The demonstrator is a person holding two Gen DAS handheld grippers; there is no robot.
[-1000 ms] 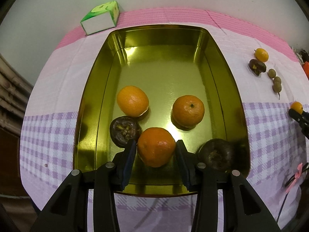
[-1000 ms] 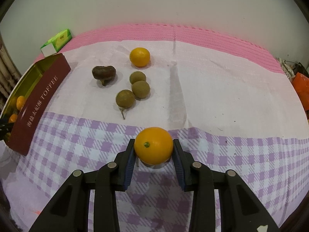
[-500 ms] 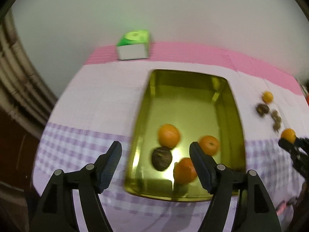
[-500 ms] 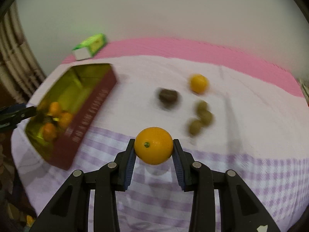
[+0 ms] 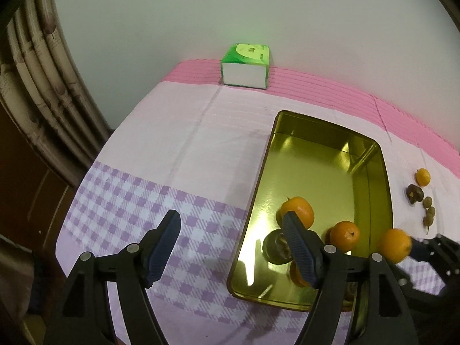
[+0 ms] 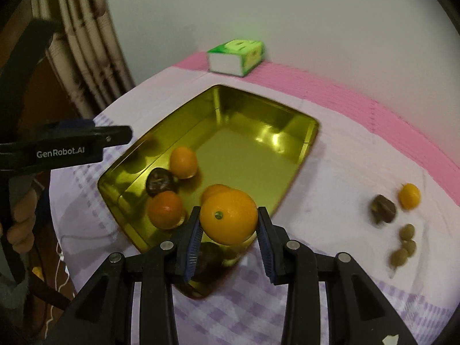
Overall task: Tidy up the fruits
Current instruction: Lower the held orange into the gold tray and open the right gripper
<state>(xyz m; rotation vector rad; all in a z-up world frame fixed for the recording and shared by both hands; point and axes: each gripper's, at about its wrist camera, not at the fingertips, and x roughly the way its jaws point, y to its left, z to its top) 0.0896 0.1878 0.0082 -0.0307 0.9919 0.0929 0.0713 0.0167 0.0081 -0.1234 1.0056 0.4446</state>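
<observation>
Over the near edge of the gold tin [image 6: 299,169], right gripper [image 6: 228,244] is clamped on an orange [image 6: 228,220], held above the tin's near right corner. Left gripper [image 5: 231,248] has its jaws spread wide with nothing between them, hanging above the checked band of the tablecloth [image 5: 178,143] just off the tin's left wall.

Inside the tin, all at the near end: three oranges [image 6: 183,162] [image 6: 165,209] [image 6: 214,191] and a dark brown fruit [image 6: 159,181] between the first two. Another dark fruit [image 6: 210,256] sits under the held orange, partly hidden by the fingers. Far half of the tin is bare metal.

Right of the tin on the cloth, well apart from it: a small orange [image 6: 409,196], a dark fruit [image 6: 383,209] just beside it, and three small green-brown fruits [image 6: 405,245] in a tight cluster nearer the front. These are motion-blurred.

Far left corner of the cloth: green-and-white tissue pack [image 5: 245,65] against the wall.
</observation>
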